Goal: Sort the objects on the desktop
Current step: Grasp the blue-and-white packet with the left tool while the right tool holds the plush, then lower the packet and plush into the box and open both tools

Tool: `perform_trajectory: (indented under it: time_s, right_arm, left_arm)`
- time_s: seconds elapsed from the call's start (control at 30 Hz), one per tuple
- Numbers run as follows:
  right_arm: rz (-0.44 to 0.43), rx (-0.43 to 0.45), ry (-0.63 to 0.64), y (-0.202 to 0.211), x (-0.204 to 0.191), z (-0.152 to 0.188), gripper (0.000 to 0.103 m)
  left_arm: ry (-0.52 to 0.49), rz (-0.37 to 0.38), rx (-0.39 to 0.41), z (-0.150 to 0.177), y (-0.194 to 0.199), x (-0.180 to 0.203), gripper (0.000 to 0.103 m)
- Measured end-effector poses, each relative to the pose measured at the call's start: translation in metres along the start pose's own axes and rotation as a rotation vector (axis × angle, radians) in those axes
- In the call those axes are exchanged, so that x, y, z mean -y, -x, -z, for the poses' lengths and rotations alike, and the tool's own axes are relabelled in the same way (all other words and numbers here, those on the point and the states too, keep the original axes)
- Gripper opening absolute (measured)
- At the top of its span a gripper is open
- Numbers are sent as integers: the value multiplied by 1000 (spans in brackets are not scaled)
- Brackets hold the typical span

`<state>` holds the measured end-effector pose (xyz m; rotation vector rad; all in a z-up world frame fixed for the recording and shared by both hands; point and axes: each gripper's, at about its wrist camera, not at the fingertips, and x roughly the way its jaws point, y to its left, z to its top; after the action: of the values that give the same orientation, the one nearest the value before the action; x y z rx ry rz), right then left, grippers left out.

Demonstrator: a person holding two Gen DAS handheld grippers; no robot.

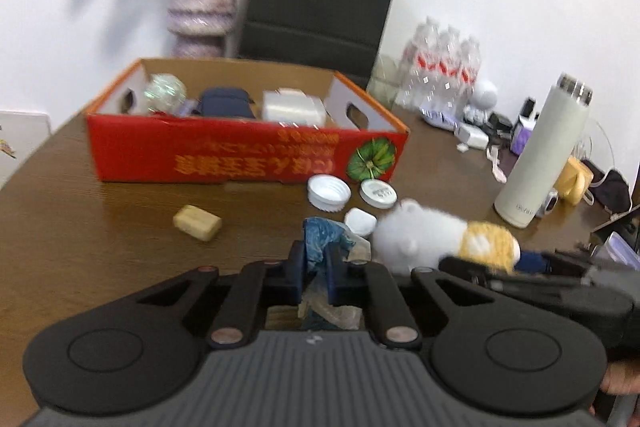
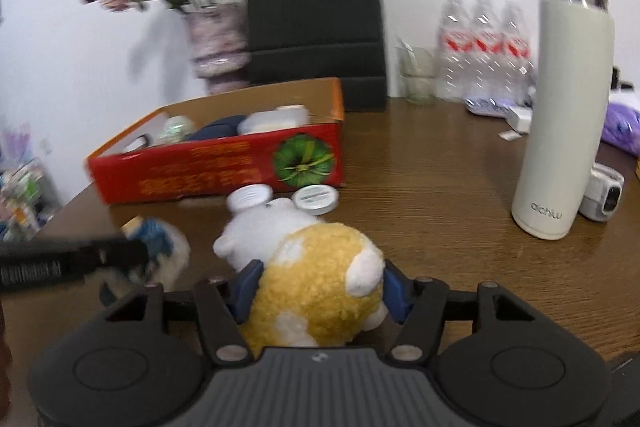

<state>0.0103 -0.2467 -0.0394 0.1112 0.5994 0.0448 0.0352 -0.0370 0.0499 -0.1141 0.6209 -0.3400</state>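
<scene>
My left gripper point(image 1: 316, 267) is pinched nearly closed on a crumpled blue-and-clear plastic wrapper point(image 1: 320, 235), held between its blue pads. My right gripper point(image 2: 318, 287) sits about half open, with the pads against both sides of a yellow-and-white plush toy point(image 2: 316, 283) lying on the brown wood-grain table point(image 2: 440, 195). Just ahead of the right claw are two white round lids point(image 2: 250, 195), touching the red cardboard box point(image 2: 216, 167). That box carries a green pumpkin picture and yellow lettering, upside down and unreadable. Ahead-left of the left claw lies a tan soap-like block point(image 1: 198, 222), well apart from it. Ahead-right of the right claw stands a white tall flask point(image 2: 560, 115), upright, marked "aichiw" as best I can read.
</scene>
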Motion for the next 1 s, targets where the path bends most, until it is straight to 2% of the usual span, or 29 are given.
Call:
perform_trajectory:
  time_s: [0.13,0.2,0.3,0.4,0.47,0.53,0.6,0.67,0.8,1.0]
  right_arm:
    - [-52,19,136,20,-19,12,64]
    - [-12,38,164,25,-25,14,69]
    - [44,37,118,35,-28,13,80]
    - [41,3,43,41,-30,22,81]
    - [20,-8,40,40,-37,32,77]
    - [60,-10,69,35,-46,39,54]
    - [98,-10,115,30,-55,41,48]
    - [67,-9,117,30,-56,37,46]
    - [-15,29,41,36,-51,20,44]
    - [-49,142,57,29,-51,-46,45]
  left_arm:
    - [6,-22,28,0,23,-8,11]
    - [5,-38,40,2,30,-10,11]
    - [8,-44,44,6,38,-15,11]
    - [11,-40,47,11,44,-18,11]
    - [19,-39,40,14,44,-20,11]
    - [21,-36,39,16,46,-21,11]
    - [23,-37,53,15,49,-22,11]
    - [30,-41,74,11,54,-27,11]
    - [42,-60,121,-12,57,-43,11]
    - [34,-96,215,-79,38,-62,11]
